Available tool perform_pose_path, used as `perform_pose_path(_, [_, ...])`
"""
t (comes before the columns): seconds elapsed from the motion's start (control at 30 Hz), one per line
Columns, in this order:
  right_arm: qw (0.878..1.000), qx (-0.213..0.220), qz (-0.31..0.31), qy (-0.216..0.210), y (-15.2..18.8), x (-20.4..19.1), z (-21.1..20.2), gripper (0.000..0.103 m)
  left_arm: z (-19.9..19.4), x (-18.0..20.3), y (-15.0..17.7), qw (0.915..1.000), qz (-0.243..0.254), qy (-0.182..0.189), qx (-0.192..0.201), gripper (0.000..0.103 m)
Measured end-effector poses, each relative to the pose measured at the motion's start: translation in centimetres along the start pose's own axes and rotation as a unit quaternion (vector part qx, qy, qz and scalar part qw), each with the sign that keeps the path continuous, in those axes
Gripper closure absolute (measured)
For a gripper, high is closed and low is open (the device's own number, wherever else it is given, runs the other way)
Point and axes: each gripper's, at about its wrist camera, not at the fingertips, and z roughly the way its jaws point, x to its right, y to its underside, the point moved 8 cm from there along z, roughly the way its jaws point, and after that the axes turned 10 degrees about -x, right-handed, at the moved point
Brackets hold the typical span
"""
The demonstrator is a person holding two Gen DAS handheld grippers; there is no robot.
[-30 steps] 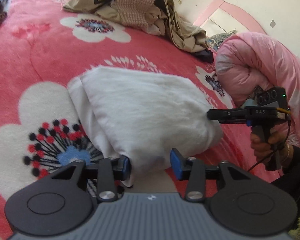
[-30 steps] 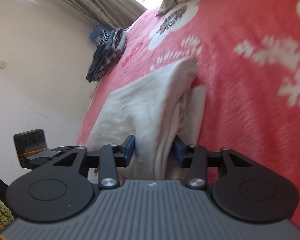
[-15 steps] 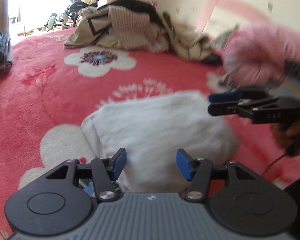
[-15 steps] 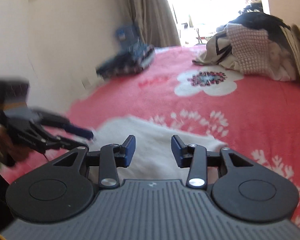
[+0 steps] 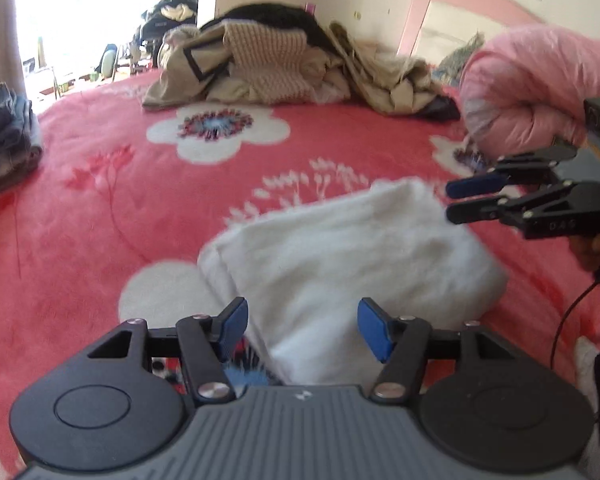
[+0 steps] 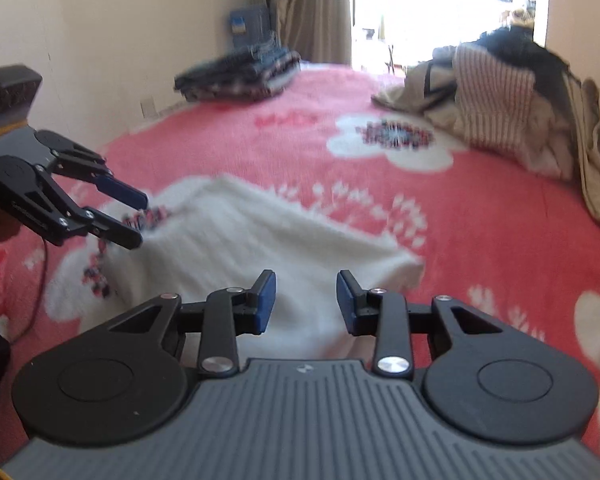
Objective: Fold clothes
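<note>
- A folded white fleecy garment (image 5: 340,256) lay flat on the bed's red plush blanket with white flower print (image 5: 112,184), near the front edge of the bed and directly ahead of both cameras.
- Left gripper (image 5: 302,326): blue-padded jaws stood well apart, having just been opening. They framed the near edge of the white garment from above; the pads did not press on the cloth, nothing held.
- Right gripper (image 6: 306,300): jaws stood partly apart, having just been closing, with a clear gap between the blue pads. The white garment (image 6: 268,248) lay below and beyond them; no cloth pinched between the pads.
- In the left wrist view the right gripper (image 5: 456,200) hung just off the right-hand corner of the garment, apart from it, with a hand (image 5: 592,248) on its grip and a black cable trailing below.
- In the right wrist view the left gripper (image 6: 134,218) hovered at the left-hand corner of the garment, fingers spread; contact with the cloth could not be told from the blur.
- Loose heap of beige, knitted and black clothes (image 5: 292,68) sat at the far side of the bed, well apart from the garment.
- Stack of folded dark denim and plaid clothes (image 6: 240,76) lay at the far left edge of the bed near the curtain.
- Rolled pink quilt (image 5: 528,92) lay at the right, beside the pink headboard.
</note>
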Motion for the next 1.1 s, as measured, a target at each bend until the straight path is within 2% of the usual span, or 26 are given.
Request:
perform_pose_path(0.07, [1.0, 0.01, 0.004, -0.002, -1.1, 0.3, 0.5, 0.071, 0.7, 0.3, -1.6, 0.9996, 0.003, 0.027, 0.003, 0.04])
perform_pose_path(0.13, [1.0, 0.008, 0.008, 0.001, -1.6, 0.7, 2.0, 0.071, 2.7, 1.1, -2.9, 0.999, 0.025, 0.037, -0.006, 0.04])
perform_pose_path(0.23, [1.0, 0.004, 0.016, 0.005, -2.4, 1.4, 4.3, 0.071, 6.7, 1.4, -3.2, 0.9978, 0.05, 0.03, -0.032, 0.04])
perform_pose_path(0.3, [0.999, -0.025, 0.037, 0.016, -1.3, 2.7, 6.9, 0.072, 8.7, 0.7, -2.7, 0.9976, 0.043, 0.031, -0.045, 0.04])
perform_pose_path(0.37, [0.996, -0.051, 0.074, 0.01, -0.1, 4.1, 8.6, 0.077, 8.9, 0.4, -2.8, 0.9978, 0.032, 0.041, -0.041, 0.04])
perform_pose_path(0.4, [0.995, -0.046, 0.089, 0.001, 0.0, 4.4, 8.4, 0.077, 8.8, 0.3, -2.8, 0.9979, 0.029, 0.044, -0.039, 0.04])
perform_pose_path(0.47, [0.995, -0.04, 0.092, 0.009, -0.5, 4.3, 7.4, 0.078, 8.6, 0.2, -2.8, 0.998, 0.026, 0.043, -0.039, 0.04])
perform_pose_path(0.53, [0.996, -0.016, 0.093, 0.003, -1.2, 4.1, 6.1, 0.078, 8.5, 0.2, -2.6, 0.9981, 0.024, 0.042, -0.037, 0.04])
perform_pose_path(0.7, [0.993, -0.051, 0.105, 0.017, 0.3, 5.7, 9.0, 0.08, 8.6, 0.1, -2.7, 0.9984, 0.017, 0.04, -0.035, 0.039])
perform_pose_path(0.8, [0.994, -0.053, 0.089, 0.045, -0.9, 5.3, 7.7, 0.081, 8.5, 0.3, -2.7, 0.9984, 0.024, 0.036, -0.035, 0.039])
perform_pose_path(0.97, [0.997, -0.017, 0.077, 0.017, -2.5, 2.7, 3.9, 0.081, 8.5, 0.2, -2.7, 0.9985, 0.02, 0.039, -0.034, 0.038])
perform_pose_path(1.07, [0.994, -0.074, 0.058, 0.053, 0.1, 3.1, 6.5, 0.082, 8.5, 0.2, -2.7, 0.9985, 0.021, 0.04, -0.032, 0.038])
perform_pose_path(1.1, [0.994, -0.075, 0.065, 0.053, 0.5, 3.4, 6.6, 0.082, 8.5, 0.3, -2.6, 0.9985, 0.022, 0.038, -0.032, 0.038])
